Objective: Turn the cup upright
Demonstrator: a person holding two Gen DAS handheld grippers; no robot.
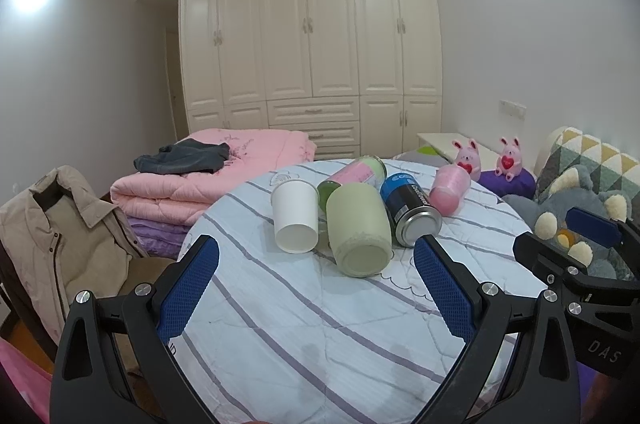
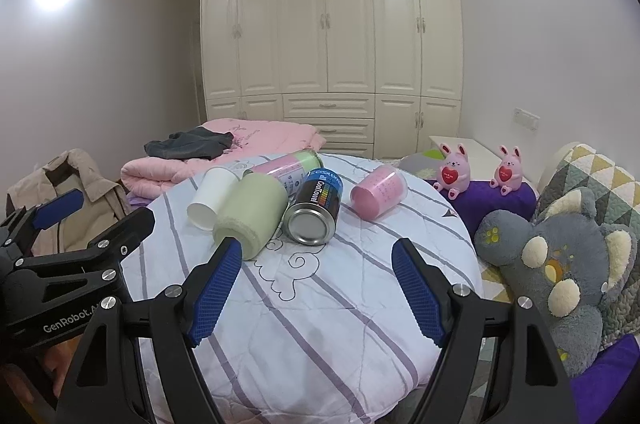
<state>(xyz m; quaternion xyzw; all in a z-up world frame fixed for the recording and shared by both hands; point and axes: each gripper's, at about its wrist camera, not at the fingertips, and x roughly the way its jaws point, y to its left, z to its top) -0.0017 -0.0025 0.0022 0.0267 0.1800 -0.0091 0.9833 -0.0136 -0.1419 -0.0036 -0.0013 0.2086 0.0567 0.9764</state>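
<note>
Several containers lie on their sides on a round table with a striped cloth: a white paper cup, a pale green cup, a blue and black can, a pink cup and a pink and green tube. My left gripper is open and empty, just short of the green cup. My right gripper is open and empty, near the can and green cup.
A grey plush toy and two pink bunny toys sit to the right. A beige jacket on a chair is to the left. Folded pink quilts lie behind the table.
</note>
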